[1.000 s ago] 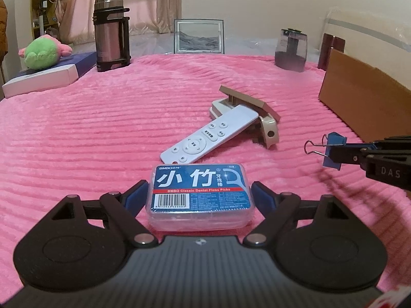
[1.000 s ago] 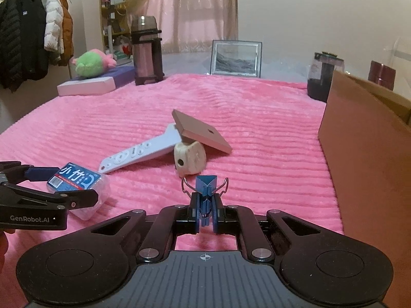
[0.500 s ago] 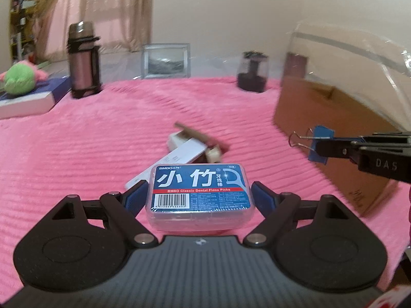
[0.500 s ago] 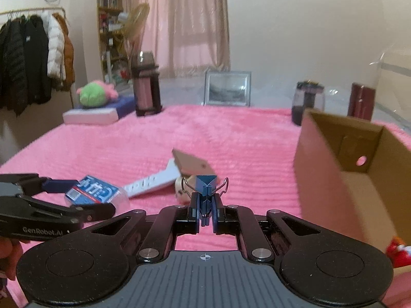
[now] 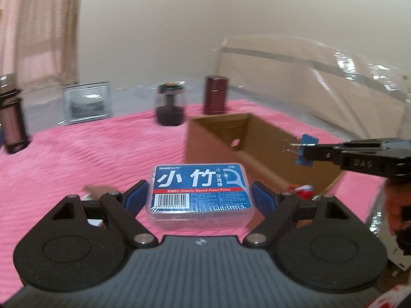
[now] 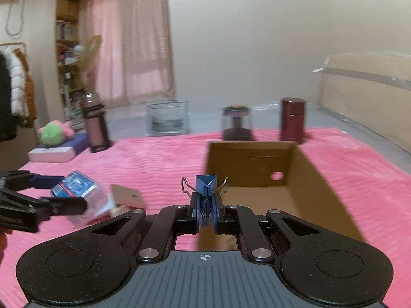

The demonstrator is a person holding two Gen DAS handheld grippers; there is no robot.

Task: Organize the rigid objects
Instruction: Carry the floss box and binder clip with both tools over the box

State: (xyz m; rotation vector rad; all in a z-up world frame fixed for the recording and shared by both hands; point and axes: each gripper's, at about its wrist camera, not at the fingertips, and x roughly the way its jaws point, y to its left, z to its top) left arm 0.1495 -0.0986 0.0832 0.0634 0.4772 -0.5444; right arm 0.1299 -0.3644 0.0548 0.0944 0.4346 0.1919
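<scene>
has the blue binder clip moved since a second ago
Yes. The right gripper has carried the binder clip up to the cardboard box, away from the remote.

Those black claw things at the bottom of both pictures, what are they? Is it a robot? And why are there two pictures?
It is no robot. A person holds one pair of tongs in each hand, and a small camera sits on each pair, looking forward. So one picture comes from the left tongs, the other from the right tongs.

The left tongs grip a clear box of floss picks by its sides. The right tongs are shut on a little blue binder clip.

Below is a pink blanket. On it stands an open cardboard box, just ahead of both tongs. Farther back stand a picture frame, a dark red canister and a tall flask.
</scene>
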